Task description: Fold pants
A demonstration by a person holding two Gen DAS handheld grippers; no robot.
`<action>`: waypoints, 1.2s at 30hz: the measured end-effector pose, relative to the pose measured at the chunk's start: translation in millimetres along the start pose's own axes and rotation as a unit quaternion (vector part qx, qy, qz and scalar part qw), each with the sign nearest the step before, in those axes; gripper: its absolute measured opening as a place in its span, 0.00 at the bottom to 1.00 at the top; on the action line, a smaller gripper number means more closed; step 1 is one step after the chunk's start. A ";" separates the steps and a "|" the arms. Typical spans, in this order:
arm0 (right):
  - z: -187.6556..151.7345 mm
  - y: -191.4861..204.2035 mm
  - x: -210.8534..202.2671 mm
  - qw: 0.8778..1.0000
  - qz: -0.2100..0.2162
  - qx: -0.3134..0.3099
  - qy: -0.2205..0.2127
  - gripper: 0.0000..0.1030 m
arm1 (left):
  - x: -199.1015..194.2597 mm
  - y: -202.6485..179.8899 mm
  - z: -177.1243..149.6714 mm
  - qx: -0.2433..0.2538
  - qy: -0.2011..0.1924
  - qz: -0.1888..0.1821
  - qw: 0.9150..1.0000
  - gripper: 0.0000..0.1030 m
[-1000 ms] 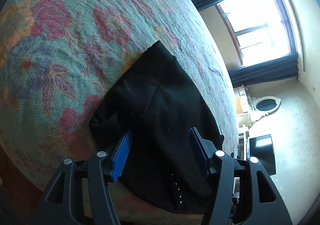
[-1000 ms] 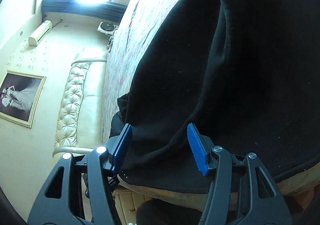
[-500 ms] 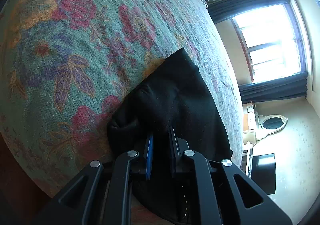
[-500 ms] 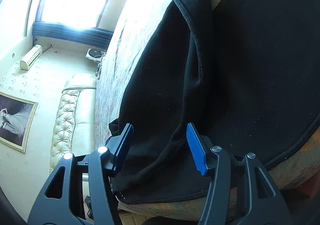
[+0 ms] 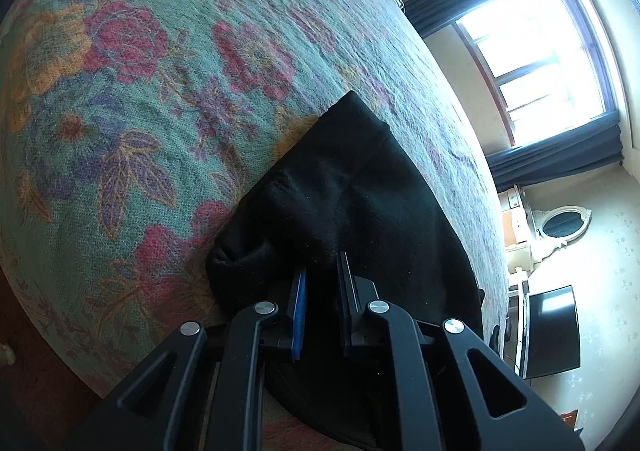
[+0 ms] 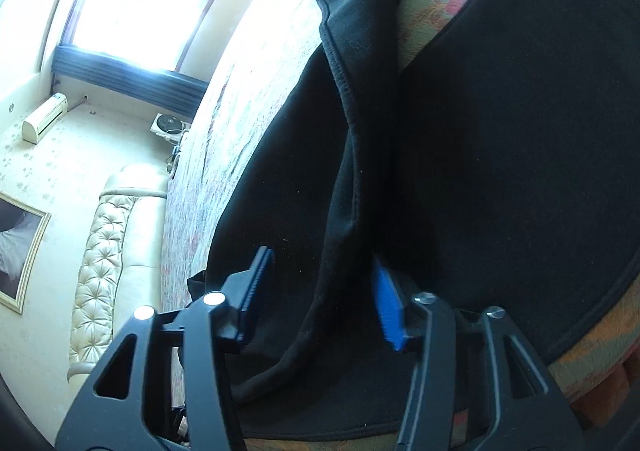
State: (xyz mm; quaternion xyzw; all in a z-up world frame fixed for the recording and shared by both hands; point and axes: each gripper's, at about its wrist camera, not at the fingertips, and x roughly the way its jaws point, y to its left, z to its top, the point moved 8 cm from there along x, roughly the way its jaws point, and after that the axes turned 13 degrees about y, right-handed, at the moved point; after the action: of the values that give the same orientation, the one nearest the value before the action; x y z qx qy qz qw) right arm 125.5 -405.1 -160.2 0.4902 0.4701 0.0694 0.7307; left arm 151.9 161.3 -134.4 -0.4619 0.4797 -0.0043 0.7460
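Left wrist view: black pants (image 5: 352, 211) lie on the flowered bed (image 5: 140, 99), near its edge. The left hand-held gripper (image 5: 322, 291) is clamped narrowly on a raised fold of them.

Right wrist view: the right hand-held gripper (image 6: 320, 291) has just been closing around a ridge of the pants (image 6: 500, 131); its blue pads are seen apart. Both pinches are best confirmed before lifting evenly.

Both grippers point down at a slant. The left gripper (image 5: 322, 283) has its blue pads nearly together, pinching a fold of black cloth. The right gripper (image 6: 320, 283) has just been closing, yet its pads stand apart, a ridge of cloth between them.
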 end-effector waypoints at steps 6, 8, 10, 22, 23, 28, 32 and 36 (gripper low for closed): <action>-2.4 -2.5 -17.7 0.999 0.046 0.002 0.001 0.07 | -12.0 -5.7 0.3 -0.007 -0.004 -0.025 1.000 0.11; -8.0 3.1 -30.6 0.998 0.059 -0.004 -0.004 0.07 | -21.2 -10.6 -2.8 0.005 -0.009 -0.029 1.000 0.11; -8.5 9.2 -41.5 0.998 0.069 -0.008 -0.008 0.07 | -29.0 -12.9 -9.0 0.011 -0.011 -0.031 0.999 0.11; -34.4 -39.9 -49.5 0.999 0.039 0.033 0.007 0.09 | -28.1 36.7 -23.1 -0.018 0.015 -0.001 1.000 0.17; -35.1 -41.8 -50.9 0.998 0.044 0.040 0.007 0.09 | -29.5 38.7 -23.2 -0.014 0.015 0.001 1.000 0.22; -25.7 -36.0 -84.1 0.999 0.001 0.024 -0.043 0.31 | -59.7 57.1 -20.5 0.034 -0.027 0.103 0.994 0.25; -14.5 9.0 -87.0 0.998 0.019 -0.040 -0.045 0.42 | -88.8 55.8 -9.0 0.042 -0.075 0.105 0.991 0.25; -14.9 102.5 -27.8 0.981 0.019 -0.188 0.048 0.54 | -74.0 -16.4 -3.7 0.102 -0.075 0.040 0.991 0.33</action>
State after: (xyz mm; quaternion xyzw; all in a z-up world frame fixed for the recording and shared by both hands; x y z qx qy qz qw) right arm 135.9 -358.8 -64.0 0.3493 0.4738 0.1937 0.7848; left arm 116.4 182.7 -70.8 -0.3626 0.4376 0.0109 0.8227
